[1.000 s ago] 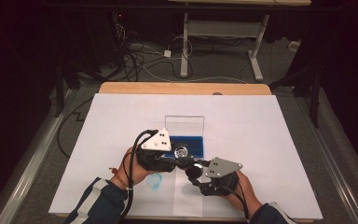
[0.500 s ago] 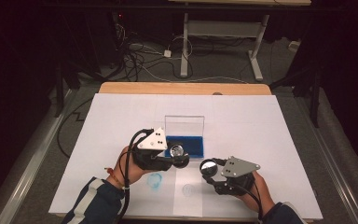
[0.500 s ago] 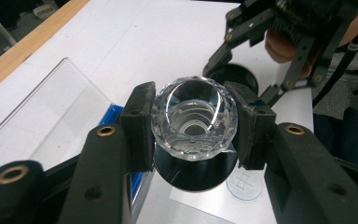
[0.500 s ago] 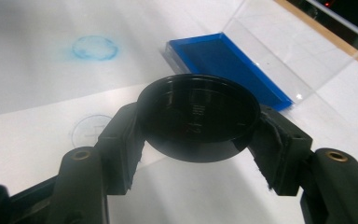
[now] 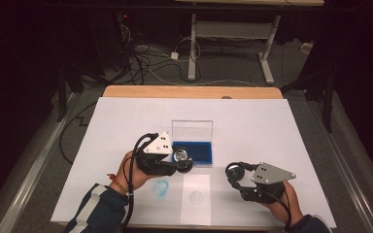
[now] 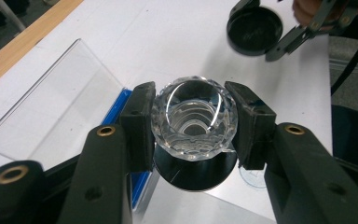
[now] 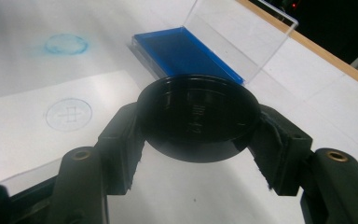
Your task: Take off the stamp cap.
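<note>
A clear faceted stamp [image 6: 194,116] with a round black base sits between the pads of my left gripper [image 6: 194,128], which is shut on it. In the high view the left gripper [image 5: 180,159] holds it at the front edge of the blue ink pad [image 5: 198,152]. My right gripper [image 7: 198,137] is shut on a round black cap [image 7: 198,114], held flat above the table. From above, that cap [image 5: 234,170] and the right gripper [image 5: 235,174] are to the right of the stamp, a hand's width apart. The cap [image 6: 254,30] also appears far off in the left gripper view.
The ink pad's clear lid [image 5: 192,130] stands open behind it. A white paper slip [image 5: 195,204] with a faint stamped circle [image 7: 68,114] lies near the front edge. A blue smudge [image 5: 161,188] marks the white table cover [image 5: 272,126] to the slip's left.
My right gripper has drawn away to the right with the black cap, from close against the left gripper to well clear of it. The left gripper and stamp have stayed put.
</note>
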A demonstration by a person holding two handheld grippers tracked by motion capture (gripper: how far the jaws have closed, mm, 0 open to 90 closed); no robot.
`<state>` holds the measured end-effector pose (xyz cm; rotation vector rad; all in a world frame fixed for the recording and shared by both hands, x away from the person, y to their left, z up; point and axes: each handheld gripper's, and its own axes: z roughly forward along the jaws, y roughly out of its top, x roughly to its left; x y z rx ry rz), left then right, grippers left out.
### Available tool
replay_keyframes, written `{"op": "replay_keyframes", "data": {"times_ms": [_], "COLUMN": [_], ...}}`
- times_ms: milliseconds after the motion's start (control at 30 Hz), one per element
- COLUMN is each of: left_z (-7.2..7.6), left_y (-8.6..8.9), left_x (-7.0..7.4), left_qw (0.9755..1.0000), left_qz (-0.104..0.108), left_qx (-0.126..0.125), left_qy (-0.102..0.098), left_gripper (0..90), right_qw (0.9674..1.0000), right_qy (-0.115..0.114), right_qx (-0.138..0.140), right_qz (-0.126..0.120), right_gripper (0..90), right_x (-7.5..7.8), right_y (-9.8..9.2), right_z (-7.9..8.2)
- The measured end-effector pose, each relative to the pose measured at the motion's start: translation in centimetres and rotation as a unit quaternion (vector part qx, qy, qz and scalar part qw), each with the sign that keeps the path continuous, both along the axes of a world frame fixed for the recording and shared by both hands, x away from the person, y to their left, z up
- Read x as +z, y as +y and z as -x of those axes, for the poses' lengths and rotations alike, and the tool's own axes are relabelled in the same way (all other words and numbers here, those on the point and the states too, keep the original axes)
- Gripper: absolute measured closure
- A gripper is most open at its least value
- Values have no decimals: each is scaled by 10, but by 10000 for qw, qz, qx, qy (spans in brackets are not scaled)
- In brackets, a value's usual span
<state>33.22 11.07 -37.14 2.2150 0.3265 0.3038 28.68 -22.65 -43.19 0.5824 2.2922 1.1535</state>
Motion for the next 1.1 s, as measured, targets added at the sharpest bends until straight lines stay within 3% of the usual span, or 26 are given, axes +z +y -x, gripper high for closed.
{"op": "replay_keyframes", "data": {"times_ms": [767,1100], "left_z": [-11,-23], "left_y": [6,0], "left_x": [4,21], "left_qw": [9998,9998], "left_qz": [100,19], "left_qx": [143,170], "left_qy": [31,-31], "left_gripper": [543,543], "right_qw": [9995,9994], "right_qy": [171,207], "right_qx": [-262,-245], "right_qz": [-47,-90], "right_gripper": [388,388], "right_x": [-10,-9], "right_y": [-25,-26], "right_z": [6,4]}}
